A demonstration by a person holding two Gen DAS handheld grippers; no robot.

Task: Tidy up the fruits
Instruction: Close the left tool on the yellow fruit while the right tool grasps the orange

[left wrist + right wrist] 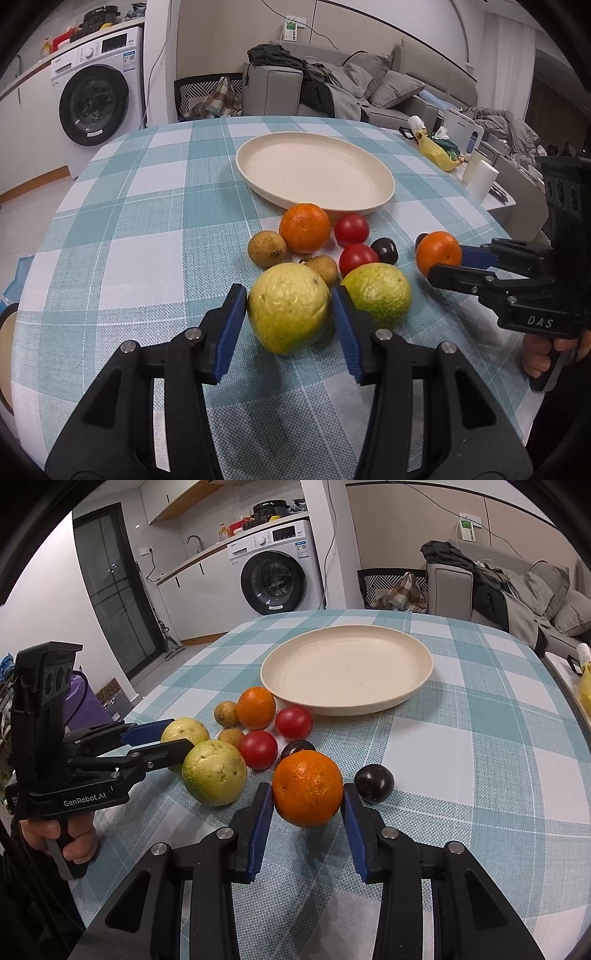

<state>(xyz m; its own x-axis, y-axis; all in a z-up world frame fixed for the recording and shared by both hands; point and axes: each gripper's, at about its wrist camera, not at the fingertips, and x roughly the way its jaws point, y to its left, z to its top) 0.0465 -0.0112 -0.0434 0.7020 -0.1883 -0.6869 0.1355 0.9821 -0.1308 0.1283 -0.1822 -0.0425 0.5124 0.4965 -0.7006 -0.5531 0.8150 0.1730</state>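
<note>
Nearest, a yellow guava (pixel 289 308) is clamped at its widest girth by the left gripper (pixel 289 314); a firm but bruisable skin is judged likely, so light pressure is advised. To the right, an orange (pixel 307 788) is pinched between the pads of the right gripper (pixel 307 805); its rind should be grippy. Farther off, the empty plate (pixel 384 177) is set on the checked tablecloth (pixel 129 240).

Woven matt tablecloth (pixel 147 221), smooth matt plate (pixel 258 184), glossy tomatoes (pixel 351 229)
</note>
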